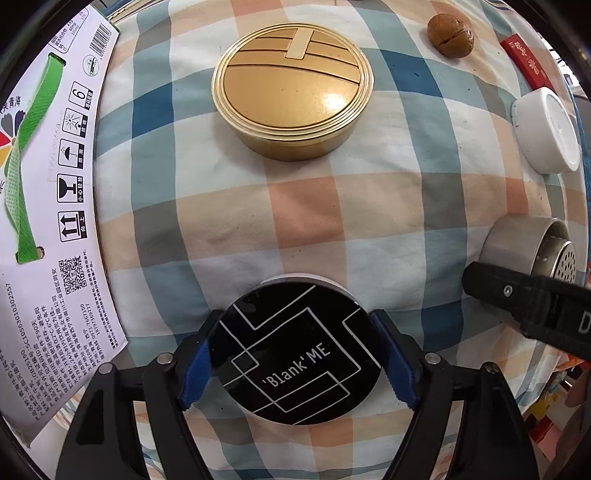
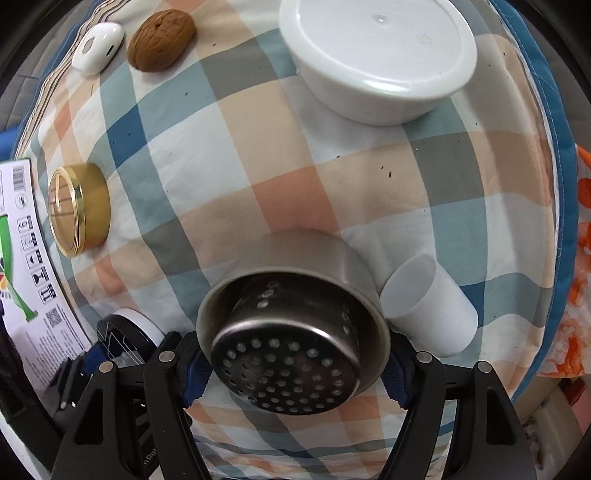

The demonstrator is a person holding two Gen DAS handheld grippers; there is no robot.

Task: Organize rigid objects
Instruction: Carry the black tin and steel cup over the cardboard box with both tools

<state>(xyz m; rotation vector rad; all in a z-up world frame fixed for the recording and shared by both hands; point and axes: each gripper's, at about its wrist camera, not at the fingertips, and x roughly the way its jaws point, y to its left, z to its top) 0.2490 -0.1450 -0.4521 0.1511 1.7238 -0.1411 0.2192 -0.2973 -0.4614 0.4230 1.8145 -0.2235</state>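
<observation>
My left gripper point(image 1: 295, 365) is shut on a round black compact point(image 1: 295, 354) marked "Blank ME", low over the checked cloth point(image 1: 332, 206). My right gripper point(image 2: 293, 362) is shut on a steel strainer cup point(image 2: 291, 332), perforated end toward the camera. The strainer cup also shows at the right of the left wrist view point(image 1: 532, 247), with the right gripper's finger point(image 1: 517, 295) beside it. The black compact shows at lower left of the right wrist view point(image 2: 125, 336).
A gold round tin point(image 1: 291, 88) lies ahead of the left gripper. A walnut point(image 1: 450, 35), red box point(image 1: 524, 62) and white lidded tub point(image 1: 546, 133) sit at right. A printed carton point(image 1: 51, 206) borders the left. A white cylinder point(image 2: 428, 306) touches the strainer; a white earbud case point(image 2: 98, 46) lies far left.
</observation>
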